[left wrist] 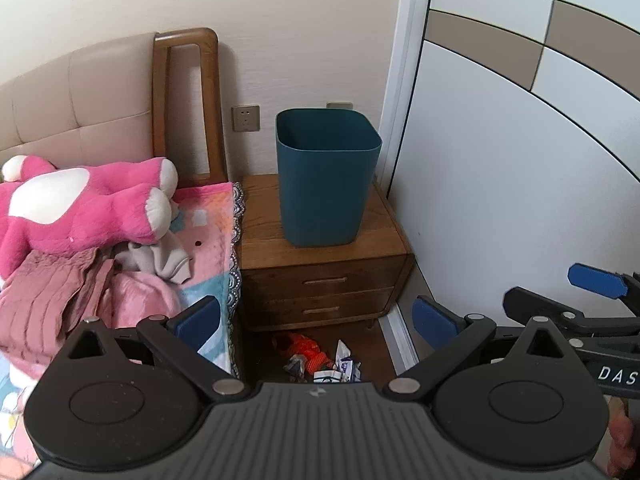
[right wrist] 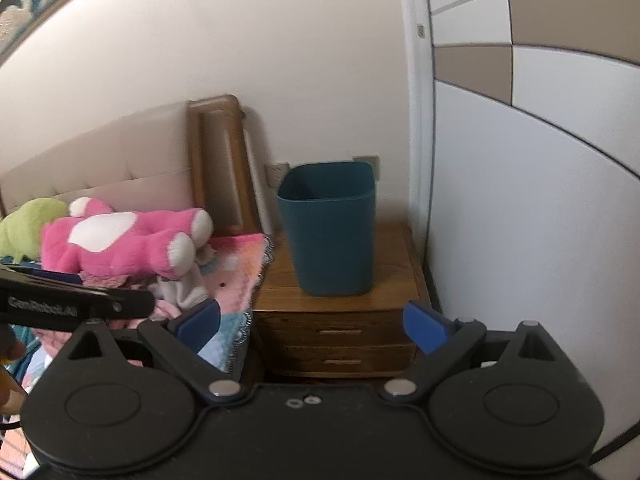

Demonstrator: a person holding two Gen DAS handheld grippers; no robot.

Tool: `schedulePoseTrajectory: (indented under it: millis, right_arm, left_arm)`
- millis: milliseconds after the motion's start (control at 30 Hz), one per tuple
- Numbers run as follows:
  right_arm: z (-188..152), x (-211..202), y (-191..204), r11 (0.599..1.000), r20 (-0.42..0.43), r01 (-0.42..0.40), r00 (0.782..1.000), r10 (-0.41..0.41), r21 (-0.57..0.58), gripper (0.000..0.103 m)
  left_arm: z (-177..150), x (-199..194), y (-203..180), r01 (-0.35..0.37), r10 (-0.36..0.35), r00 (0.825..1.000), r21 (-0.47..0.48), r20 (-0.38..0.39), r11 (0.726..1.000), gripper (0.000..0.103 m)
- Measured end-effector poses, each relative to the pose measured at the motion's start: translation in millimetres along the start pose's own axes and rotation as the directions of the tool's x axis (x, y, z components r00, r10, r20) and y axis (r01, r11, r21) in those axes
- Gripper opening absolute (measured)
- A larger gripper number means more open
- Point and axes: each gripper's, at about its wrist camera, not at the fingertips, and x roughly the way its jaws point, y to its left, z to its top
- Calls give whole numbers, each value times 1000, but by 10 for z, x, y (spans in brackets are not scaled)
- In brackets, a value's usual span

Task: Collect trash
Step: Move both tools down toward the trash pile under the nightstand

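Crumpled wrappers point(left wrist: 320, 360) are lying on the dark floor at the bottom centre of the left wrist view, directly below the wooden nightstand point(left wrist: 320, 276), and the left gripper's own black body is cutting off their lower edge. The heap is showing orange netting-like scrap on its left and white paper with blue print on its right; the print is too small to read. In the right wrist view the same patch of floor is hiding behind the right gripper's housing, so no trash is showing there.

A teal bin point(left wrist: 326, 176) is standing upright on the nightstand top in the middle of the frame, its open mouth showing only dark walls; its bottom is not visible.

The left gripper point(left wrist: 316, 318) is holding its blue-padded jaws wide apart with nothing between them, framing the nightstand drawers. The right gripper point(right wrist: 312, 322) is likewise spread wide and carrying nothing.

At lower right of the left wrist view, part of the right gripper is poking in from the frame edge. A pink plush toy point(left wrist: 80, 208) is sprawling on the bed point(left wrist: 212, 236) at centre left.
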Motion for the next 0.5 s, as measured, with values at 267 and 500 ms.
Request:
schedulePoseTrajectory:
  millis: [267, 500]
  right_arm:
    - [-42, 862, -367, 996, -39, -41, 999, 38, -81, 97]
    - [-324, 2043, -798, 982, -133, -119, 986, 100, -149, 97]
  left_arm:
    - [52, 903, -15, -51, 45, 993, -49, -109, 998, 103]
    - [-226, 1923, -1, -155, 128, 969, -118, -211, 981, 103]
